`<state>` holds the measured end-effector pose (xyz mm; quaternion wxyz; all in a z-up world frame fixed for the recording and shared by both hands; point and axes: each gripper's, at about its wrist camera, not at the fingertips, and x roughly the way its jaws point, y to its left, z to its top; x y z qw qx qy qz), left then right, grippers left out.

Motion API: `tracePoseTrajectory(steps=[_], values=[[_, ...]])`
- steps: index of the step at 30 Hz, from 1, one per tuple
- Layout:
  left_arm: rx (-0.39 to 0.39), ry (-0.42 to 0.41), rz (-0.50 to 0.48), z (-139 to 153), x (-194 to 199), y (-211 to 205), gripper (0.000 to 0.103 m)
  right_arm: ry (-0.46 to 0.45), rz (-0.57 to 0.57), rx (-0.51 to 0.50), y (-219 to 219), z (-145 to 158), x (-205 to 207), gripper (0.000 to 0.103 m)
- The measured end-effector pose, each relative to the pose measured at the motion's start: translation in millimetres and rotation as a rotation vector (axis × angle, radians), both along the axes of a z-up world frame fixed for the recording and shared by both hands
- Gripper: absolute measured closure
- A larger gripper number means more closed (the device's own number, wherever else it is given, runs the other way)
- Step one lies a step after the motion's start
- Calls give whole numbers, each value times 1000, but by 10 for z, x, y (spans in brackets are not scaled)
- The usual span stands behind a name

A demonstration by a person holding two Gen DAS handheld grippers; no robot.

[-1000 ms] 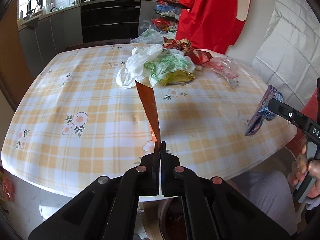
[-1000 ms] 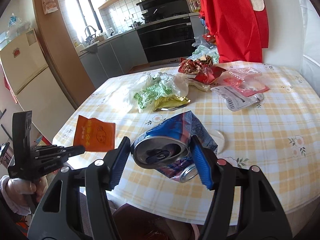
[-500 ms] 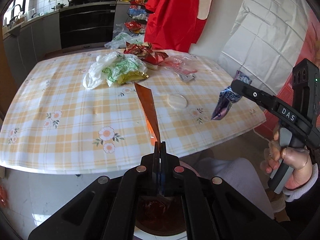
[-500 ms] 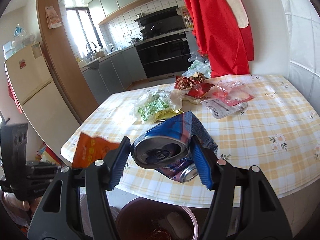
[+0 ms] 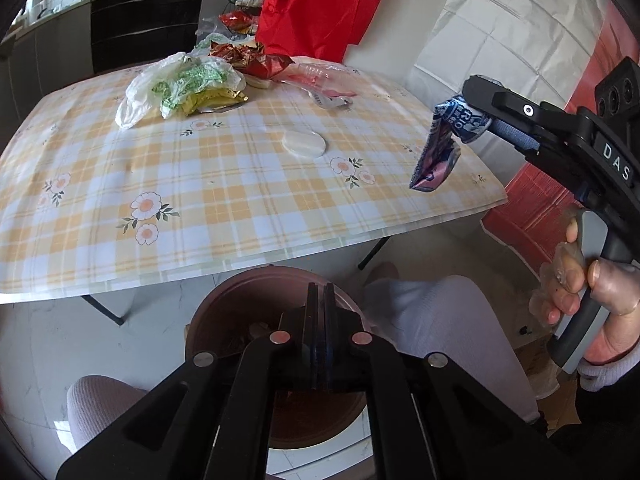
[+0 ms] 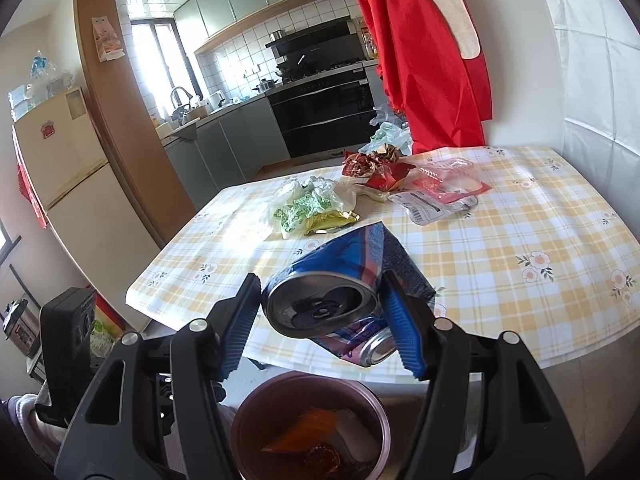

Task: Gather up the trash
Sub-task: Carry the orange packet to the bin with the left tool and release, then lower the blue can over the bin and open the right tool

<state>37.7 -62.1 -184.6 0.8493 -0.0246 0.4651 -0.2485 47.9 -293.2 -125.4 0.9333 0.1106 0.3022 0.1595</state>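
Left gripper [image 5: 318, 312]: jaws together, empty; orange wrapper [image 6: 308, 426] I pinched a second ago now lies in bin [image 6: 256, 404] below. Right gripper [image 6: 320, 312] still clamps crushed can [image 6: 324, 304], above bin; I judge can drops next. Table [image 5: 224, 200] trash remains beyond.
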Motion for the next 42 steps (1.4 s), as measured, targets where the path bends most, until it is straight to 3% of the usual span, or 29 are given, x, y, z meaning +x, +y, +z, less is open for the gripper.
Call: tracePoseTrajectory(steps=[2, 6, 12, 16, 25, 42], values=[[-4, -10, 38, 32, 15, 88, 95, 10, 1, -2, -10, -17, -24, 41], [-9, -74, 142, 205, 31, 358, 71, 39, 18, -5, 39, -89, -40, 41], [34, -196, 271, 435, 1, 702, 47, 84, 79, -14, 284, -220, -26, 41], [45, -232, 324, 462, -42, 859, 44, 116, 129, -24, 487, -309, -31, 41], [21, -205, 366, 297, -115, 986, 43, 196, 196, -52, 794, -506, -62, 41], [24, -189, 410, 212, -134, 1107, 42, 271, 220, -77, 918, -689, -72, 38]])
